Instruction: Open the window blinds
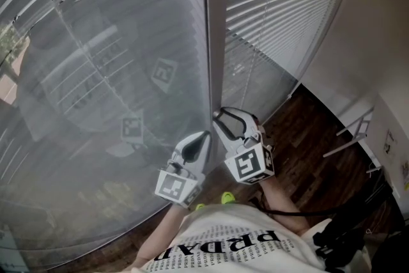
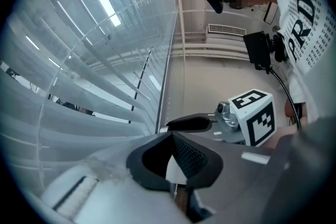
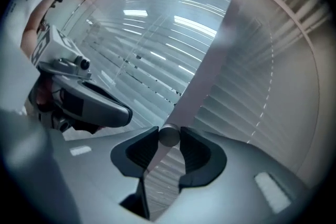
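Grey slatted window blinds (image 1: 96, 48) cover the glass, and a second panel (image 1: 281, 3) hangs right of the upright frame post (image 1: 216, 22). My right gripper (image 1: 225, 119) points at that post. In the right gripper view its pads (image 3: 195, 150) are shut on the round end of the blind's tilt wand (image 3: 169, 136), which runs up and away from the jaws. My left gripper (image 1: 202, 140) sits just left of it, close to the blind. In the left gripper view its jaw tips (image 2: 173, 136) meet, with nothing clearly held.
A dark wood floor (image 1: 307, 137) lies below the right panel, with a white wall (image 1: 377, 22) to the right. A black stand and cables (image 1: 348, 233) sit at the lower right. The person's printed shirt (image 1: 223, 246) fills the bottom edge.
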The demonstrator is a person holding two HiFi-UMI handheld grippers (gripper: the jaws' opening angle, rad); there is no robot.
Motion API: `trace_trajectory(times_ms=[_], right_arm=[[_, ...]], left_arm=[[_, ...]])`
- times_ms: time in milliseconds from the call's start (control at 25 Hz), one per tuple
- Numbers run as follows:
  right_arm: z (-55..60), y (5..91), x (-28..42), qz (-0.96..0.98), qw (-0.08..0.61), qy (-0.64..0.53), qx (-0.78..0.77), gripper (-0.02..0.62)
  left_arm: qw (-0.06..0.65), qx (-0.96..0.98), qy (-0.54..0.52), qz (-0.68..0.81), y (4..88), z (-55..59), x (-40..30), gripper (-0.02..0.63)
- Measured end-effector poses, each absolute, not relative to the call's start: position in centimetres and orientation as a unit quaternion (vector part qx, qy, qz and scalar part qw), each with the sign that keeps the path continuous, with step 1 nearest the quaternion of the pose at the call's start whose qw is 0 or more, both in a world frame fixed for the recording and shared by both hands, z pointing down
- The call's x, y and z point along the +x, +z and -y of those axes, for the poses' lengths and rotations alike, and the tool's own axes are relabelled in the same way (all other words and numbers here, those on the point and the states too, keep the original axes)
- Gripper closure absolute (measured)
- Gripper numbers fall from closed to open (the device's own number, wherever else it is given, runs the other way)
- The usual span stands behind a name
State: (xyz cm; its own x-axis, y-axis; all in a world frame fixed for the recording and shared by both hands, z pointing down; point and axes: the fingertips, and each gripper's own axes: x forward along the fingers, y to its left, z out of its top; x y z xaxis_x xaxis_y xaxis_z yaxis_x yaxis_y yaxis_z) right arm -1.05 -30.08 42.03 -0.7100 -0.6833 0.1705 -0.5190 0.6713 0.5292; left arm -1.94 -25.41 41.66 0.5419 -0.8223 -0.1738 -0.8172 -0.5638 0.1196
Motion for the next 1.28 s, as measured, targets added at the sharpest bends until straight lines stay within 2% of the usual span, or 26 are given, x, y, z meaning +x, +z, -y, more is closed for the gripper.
trace_trajectory(times_ms=[440, 1280], right_arm=[[30.37, 42.29, -1.55, 0.858, 0.226, -0.317, 0.335, 0.466], [30.45, 42.18, -1.4, 0.879, 0.196, -0.263, 0.348, 0.466]], left_arm=[[0.012, 0.875, -0.106, 0.473, 41.59, 25.62, -2.26, 0.612], [0.015, 0.876, -0.105, 0.471, 41.76, 25.61, -2.29, 0.612]])
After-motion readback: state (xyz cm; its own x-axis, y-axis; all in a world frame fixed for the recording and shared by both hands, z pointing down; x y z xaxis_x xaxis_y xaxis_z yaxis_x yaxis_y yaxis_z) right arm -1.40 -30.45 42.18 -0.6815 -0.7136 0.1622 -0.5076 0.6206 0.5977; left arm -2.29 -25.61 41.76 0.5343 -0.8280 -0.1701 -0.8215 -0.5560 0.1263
